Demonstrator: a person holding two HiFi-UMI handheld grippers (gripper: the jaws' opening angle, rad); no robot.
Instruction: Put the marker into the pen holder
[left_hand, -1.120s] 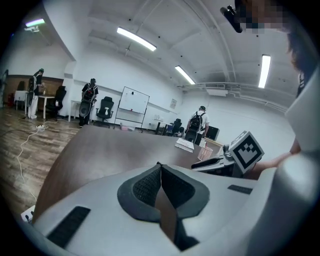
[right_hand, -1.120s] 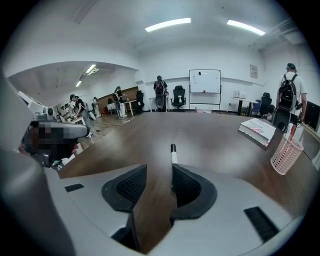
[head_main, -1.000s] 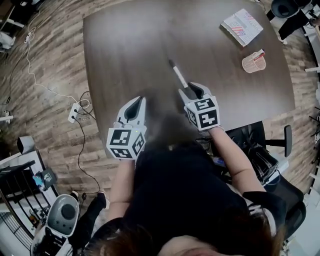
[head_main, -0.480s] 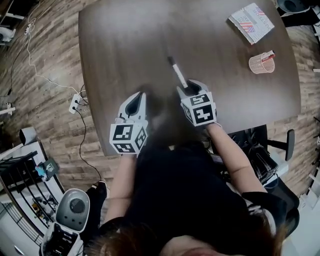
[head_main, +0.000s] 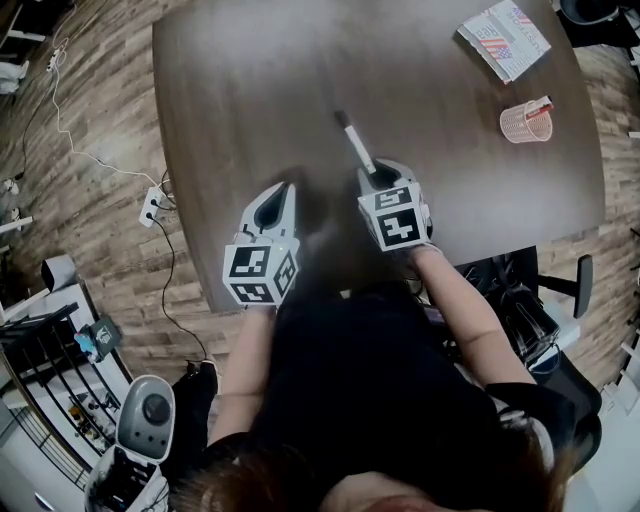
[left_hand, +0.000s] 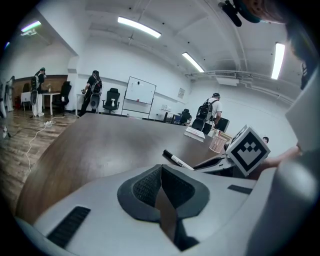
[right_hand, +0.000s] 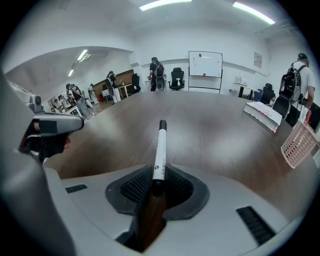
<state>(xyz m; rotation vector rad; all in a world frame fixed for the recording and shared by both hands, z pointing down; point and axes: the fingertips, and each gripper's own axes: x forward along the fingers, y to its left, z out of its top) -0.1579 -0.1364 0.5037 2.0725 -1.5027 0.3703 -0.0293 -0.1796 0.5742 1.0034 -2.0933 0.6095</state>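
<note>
A white marker (head_main: 355, 145) with a black cap lies on the dark wooden table (head_main: 250, 80), pointing away from me. My right gripper (head_main: 375, 172) is at its near end, and its jaws have just been closing. In the right gripper view the marker (right_hand: 160, 150) runs out from between the pads (right_hand: 135, 187), which meet its sides. My left gripper (head_main: 278, 190) is shut and empty, low over the table to the marker's left, its tips together in its own view (left_hand: 160, 167). The pink mesh pen holder (head_main: 524, 122) stands far right; it also shows as the holder (right_hand: 299, 145).
A booklet (head_main: 504, 38) lies at the table's far right corner, beyond the pen holder. An office chair (head_main: 540, 300) stands at my right beside the table edge. Cables and a power strip (head_main: 152, 212) lie on the floor at left. Several people stand far off.
Both grippers have sunk toward the table. The right jaws have narrowed onto the marker's near end. The marker itself has not moved.
</note>
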